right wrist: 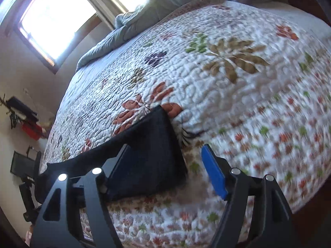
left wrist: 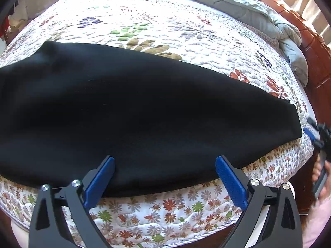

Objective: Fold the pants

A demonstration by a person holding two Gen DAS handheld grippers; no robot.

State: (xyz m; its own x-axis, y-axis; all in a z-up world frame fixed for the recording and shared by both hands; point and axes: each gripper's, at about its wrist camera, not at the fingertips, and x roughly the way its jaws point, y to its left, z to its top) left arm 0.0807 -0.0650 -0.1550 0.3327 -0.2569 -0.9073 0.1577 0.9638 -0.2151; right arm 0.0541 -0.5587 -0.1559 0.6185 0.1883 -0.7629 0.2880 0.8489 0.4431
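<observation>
The black pants (left wrist: 134,107) lie flat along the near edge of the bed (left wrist: 165,217), stretched lengthwise on the floral quilt (left wrist: 186,37), with one narrow end reaching toward the bed's right-hand corner. They look already doubled into one long band, though the dark cloth hides any seam or layer line. The left gripper (left wrist: 165,177) hangs over the near edge with its jaws spread wide, holding nothing, its blue pads (left wrist: 229,179) just over the pants' near hem. The right gripper (right wrist: 165,169) sits at the narrow end (right wrist: 153,155), jaws likewise apart and empty; its left finger overlaps the cloth in view, but whether it touches I cannot tell. The fabric appears soft, limp and light, likely to sag and slide on itself if lifted by one point. I judge the best hold is a pinch through all layers at the end's two corners, one gripper on each, so the fold carries over evenly.
</observation>
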